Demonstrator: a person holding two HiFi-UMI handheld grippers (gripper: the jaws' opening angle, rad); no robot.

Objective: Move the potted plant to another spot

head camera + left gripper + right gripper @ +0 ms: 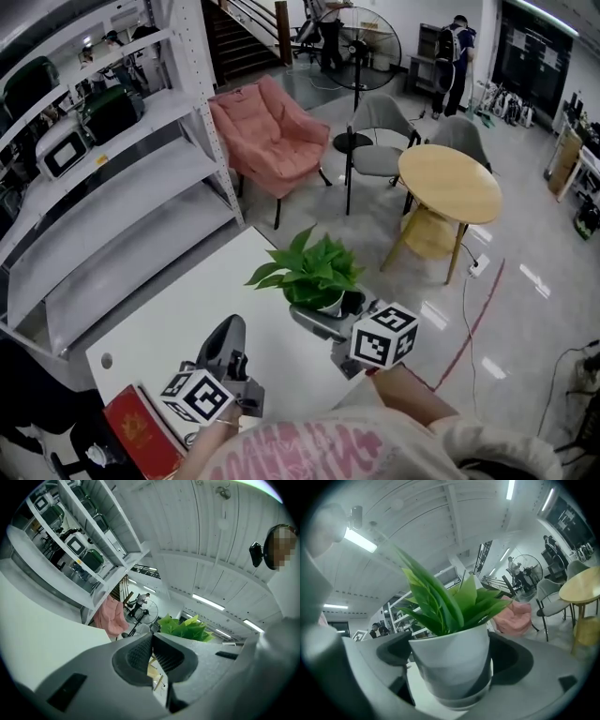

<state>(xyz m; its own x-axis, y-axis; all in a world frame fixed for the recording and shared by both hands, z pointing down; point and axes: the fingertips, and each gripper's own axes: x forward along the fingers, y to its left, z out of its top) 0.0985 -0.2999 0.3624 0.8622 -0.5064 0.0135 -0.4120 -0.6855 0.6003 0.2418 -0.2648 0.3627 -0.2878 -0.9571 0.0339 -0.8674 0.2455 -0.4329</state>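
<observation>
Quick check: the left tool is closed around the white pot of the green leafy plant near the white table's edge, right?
No, it is the right tool that is closed around the white pot of the green leafy plant near the white table's edge; the right gripper view shows it. The left tool is shut, empty.

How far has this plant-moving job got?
Done: the right gripper is shut on the green leafy plant in a white pot. In hand: the pot is near the white table's far edge; whether it is lifted, I cannot tell. To do: carrying it to a new spot. The left gripper is shut, empty.
</observation>
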